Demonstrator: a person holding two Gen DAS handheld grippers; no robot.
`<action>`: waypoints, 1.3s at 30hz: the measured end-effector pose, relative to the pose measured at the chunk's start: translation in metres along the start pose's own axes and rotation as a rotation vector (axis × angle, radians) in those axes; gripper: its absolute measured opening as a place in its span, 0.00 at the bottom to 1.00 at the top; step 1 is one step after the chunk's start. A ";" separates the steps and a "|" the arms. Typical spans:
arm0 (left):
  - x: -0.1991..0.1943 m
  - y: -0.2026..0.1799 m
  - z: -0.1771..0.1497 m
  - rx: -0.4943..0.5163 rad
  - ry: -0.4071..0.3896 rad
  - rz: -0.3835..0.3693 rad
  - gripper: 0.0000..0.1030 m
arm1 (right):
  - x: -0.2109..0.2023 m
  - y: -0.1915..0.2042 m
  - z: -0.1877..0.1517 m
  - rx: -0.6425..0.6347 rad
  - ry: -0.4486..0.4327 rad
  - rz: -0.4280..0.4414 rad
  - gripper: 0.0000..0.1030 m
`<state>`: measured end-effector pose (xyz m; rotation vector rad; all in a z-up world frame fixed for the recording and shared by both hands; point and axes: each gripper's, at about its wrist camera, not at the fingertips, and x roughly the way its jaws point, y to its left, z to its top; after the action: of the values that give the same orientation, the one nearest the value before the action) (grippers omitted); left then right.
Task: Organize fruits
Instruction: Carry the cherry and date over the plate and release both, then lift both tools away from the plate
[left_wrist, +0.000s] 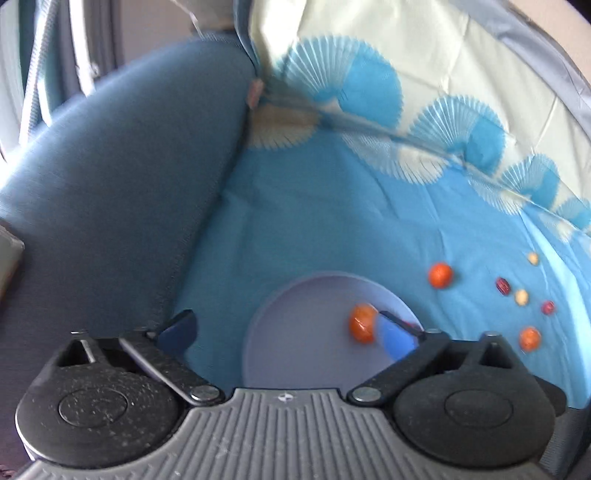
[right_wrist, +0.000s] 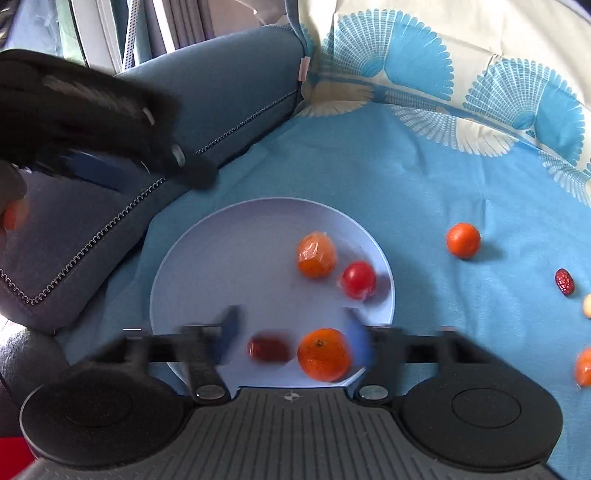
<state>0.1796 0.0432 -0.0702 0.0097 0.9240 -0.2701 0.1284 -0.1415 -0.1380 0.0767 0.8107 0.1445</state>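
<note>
A pale blue plate lies on the blue cloth. It holds a wrapped orange fruit, a red tomato, a dark red date and an orange tangerine. My right gripper is open just above the plate's near edge, with the date and tangerine between its fingers. My left gripper is open above the plate; the wrapped orange fruit lies by its right finger. The left gripper also shows in the right wrist view, raised at the far left.
Loose on the cloth to the right are a tangerine, a date, another wrapped orange fruit and small pale nuts. A grey-blue cushion rises at the left. A fan-patterned sheet lies behind.
</note>
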 end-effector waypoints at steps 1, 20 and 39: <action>-0.004 -0.001 0.000 0.013 0.010 0.007 1.00 | -0.005 0.000 0.000 0.005 -0.011 -0.010 0.82; -0.130 -0.030 -0.086 0.064 0.042 0.060 1.00 | -0.193 0.022 -0.066 0.159 -0.171 -0.095 0.99; -0.191 -0.065 -0.109 0.110 -0.064 -0.006 1.00 | -0.262 0.034 -0.100 0.172 -0.316 -0.206 0.99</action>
<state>-0.0306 0.0374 0.0212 0.0989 0.8445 -0.3245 -0.1259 -0.1481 -0.0151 0.1727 0.5095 -0.1304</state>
